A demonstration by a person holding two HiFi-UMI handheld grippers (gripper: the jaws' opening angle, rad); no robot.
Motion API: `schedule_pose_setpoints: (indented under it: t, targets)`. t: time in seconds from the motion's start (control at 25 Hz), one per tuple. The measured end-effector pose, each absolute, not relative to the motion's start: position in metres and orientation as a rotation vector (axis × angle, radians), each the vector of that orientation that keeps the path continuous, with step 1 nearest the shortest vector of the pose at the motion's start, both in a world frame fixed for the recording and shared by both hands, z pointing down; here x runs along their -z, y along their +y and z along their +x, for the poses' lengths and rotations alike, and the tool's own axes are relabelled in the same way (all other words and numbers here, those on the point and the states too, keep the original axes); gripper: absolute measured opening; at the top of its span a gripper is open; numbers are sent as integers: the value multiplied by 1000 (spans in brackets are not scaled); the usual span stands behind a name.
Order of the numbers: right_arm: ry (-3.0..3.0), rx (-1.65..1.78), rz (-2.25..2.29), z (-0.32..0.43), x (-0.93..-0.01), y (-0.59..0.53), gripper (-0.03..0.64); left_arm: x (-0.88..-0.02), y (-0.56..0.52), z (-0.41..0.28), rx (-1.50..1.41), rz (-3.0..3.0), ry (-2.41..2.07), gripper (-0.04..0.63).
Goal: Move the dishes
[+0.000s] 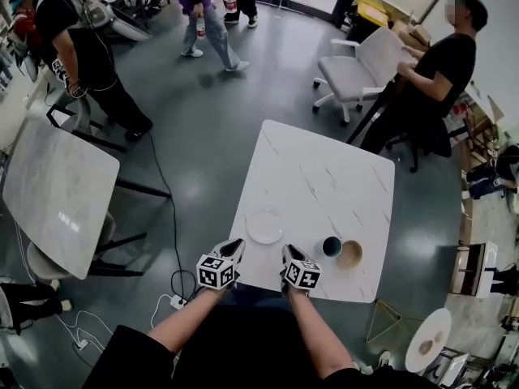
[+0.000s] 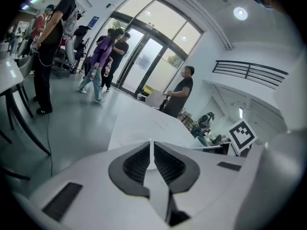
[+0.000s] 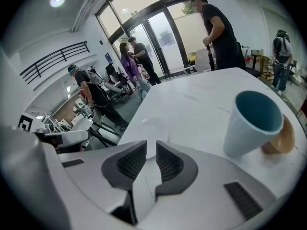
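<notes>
Plate (image 1: 265,225), cup (image 1: 331,246) & bowl (image 1: 351,255) sit on surface (image 1: 324,168); L tongs (image 2: 151,146) pressed together, R tongs (image 3: 151,150) slightly apart, both empty.

**Premises:** large open workspace, most likely a lab or test hall in an office building.

- Entrance: tall glass doors (image 2: 144,56) in dark frames, daylight behind.
- Upper level: railing (image 2: 249,73) on a white wall, with a round ceiling light (image 2: 240,13).
- Floor (image 1: 203,112): polished grey, crossed by a black cable (image 1: 166,217) that runs to a power strip (image 1: 177,302).
- Furniture: white marble-look surface (image 1: 324,177), a second table (image 1: 57,193) of the same kind at left, and a white chair (image 1: 357,71) on castors.
- Clutter: bags and boxes (image 1: 486,177) along the right wall.
- Occupants: several people standing, one in black (image 1: 438,79) and one in purple (image 1: 207,14).
- Equipment: hand-held left gripper (image 1: 235,245) and right gripper (image 1: 288,251), each bearing a cube with square markers.
</notes>
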State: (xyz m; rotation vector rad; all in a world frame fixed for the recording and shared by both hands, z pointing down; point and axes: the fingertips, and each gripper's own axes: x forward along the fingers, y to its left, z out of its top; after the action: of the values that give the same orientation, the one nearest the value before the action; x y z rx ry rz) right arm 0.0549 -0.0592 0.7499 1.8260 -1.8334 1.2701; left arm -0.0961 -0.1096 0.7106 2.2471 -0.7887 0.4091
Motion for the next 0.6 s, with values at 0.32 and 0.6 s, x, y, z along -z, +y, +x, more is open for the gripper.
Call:
schedule_pose_setpoints:
  t: [0.32, 0.6]
  targets:
    - [-1756, -1411, 1802, 78, -791, -102, 95, -759, -155, -69, -580, 2169, -761, 94]
    - [-1724, -1529, 1762, 80, -822, -120, 118, -800, -187, -55, -674, 2083, -752, 140]
